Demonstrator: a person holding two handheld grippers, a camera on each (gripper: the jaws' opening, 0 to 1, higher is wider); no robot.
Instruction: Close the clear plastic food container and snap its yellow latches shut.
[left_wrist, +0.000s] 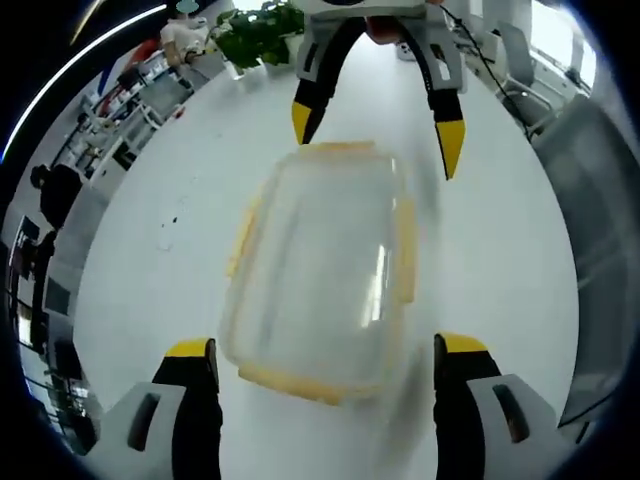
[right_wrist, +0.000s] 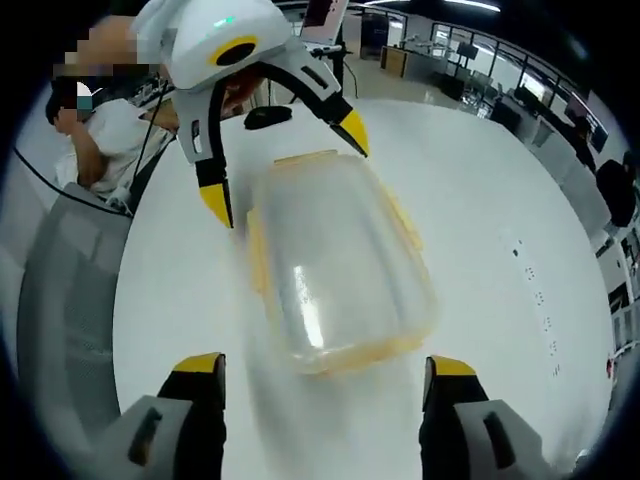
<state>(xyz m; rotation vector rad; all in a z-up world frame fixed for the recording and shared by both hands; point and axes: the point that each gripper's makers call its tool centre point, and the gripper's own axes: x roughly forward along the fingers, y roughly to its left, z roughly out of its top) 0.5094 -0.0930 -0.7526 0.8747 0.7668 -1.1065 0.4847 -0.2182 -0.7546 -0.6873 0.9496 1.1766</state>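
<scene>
Clear lidded container (left_wrist: 318, 275) flat on white table (left_wrist: 150, 260), left gripper (left_wrist: 325, 352) and right gripper (right_wrist: 325, 365) both wide open, empty, facing across it.

Clear container (left_wrist: 320, 270) with yellow latches (left_wrist: 405, 250) on white desk (left_wrist: 170, 240), between wide-apart left gripper (left_wrist: 325, 365) and right gripper (left_wrist: 375, 125).

The food container (left_wrist: 320, 265) lies on the desk (left_wrist: 180, 230) at the centre of the left gripper view, between the left claw (left_wrist: 325, 360) at the bottom edge and the right claw (left_wrist: 378, 125) at the top. A potted plant (left_wrist: 258, 32) stands behind, upper left. In the right gripper view, a computer mouse (right_wrist: 268, 117) lies beyond the container, top centre; a chair (right_wrist: 70, 290) sits at the left edge.
</scene>
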